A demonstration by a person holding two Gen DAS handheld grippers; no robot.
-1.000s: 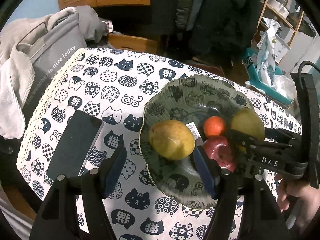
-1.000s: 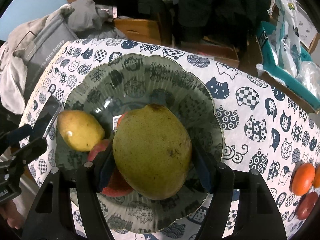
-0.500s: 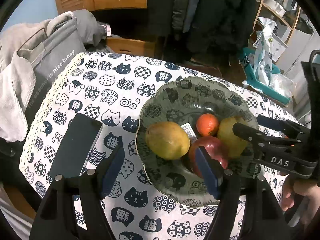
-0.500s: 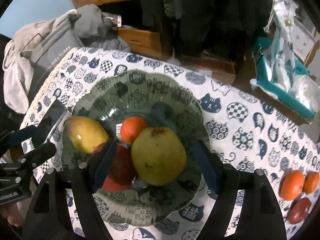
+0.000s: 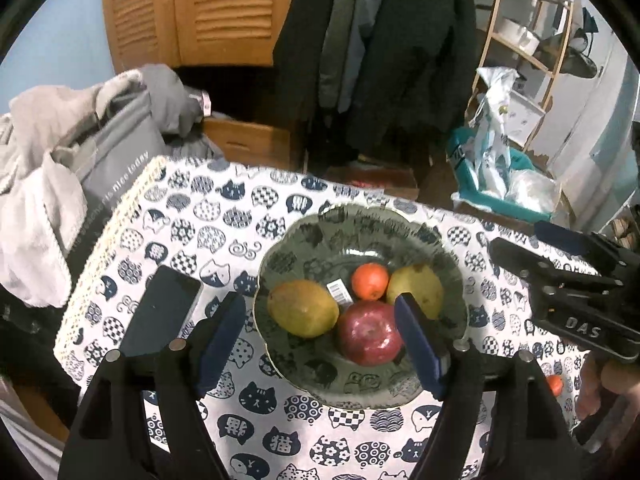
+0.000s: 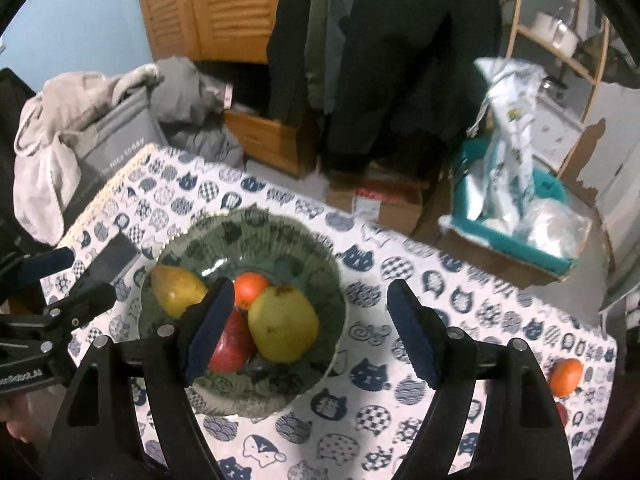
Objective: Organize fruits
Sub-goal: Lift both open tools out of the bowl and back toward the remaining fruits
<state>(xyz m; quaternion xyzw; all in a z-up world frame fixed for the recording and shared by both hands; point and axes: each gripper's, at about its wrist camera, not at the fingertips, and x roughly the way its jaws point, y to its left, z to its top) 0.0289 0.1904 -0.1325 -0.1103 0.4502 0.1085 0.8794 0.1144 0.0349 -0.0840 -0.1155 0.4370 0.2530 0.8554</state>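
- Left wrist: my left gripper (image 5: 320,338) is opening above the plate (image 5: 320,236), nothing gripped. The plate holds four fruits: mango (image 5: 302,308), red apple (image 5: 370,338), orange (image 5: 370,280), pear (image 5: 416,288). The right gripper (image 5: 560,256) reads "DAS".
- Right wrist: my right gripper (image 6: 310,328) gapes empty over the same four fruits; one more orange (image 6: 565,376) lies on the tablecloth (image 6: 460,304). A grey bag (image 6: 116,144) reads "nice today".

both wrist cameras look steeply down from above the table (image 5: 248,216), near it. the left views from the plate's (image 5: 352,228) left, the right from its right; both share the plate.
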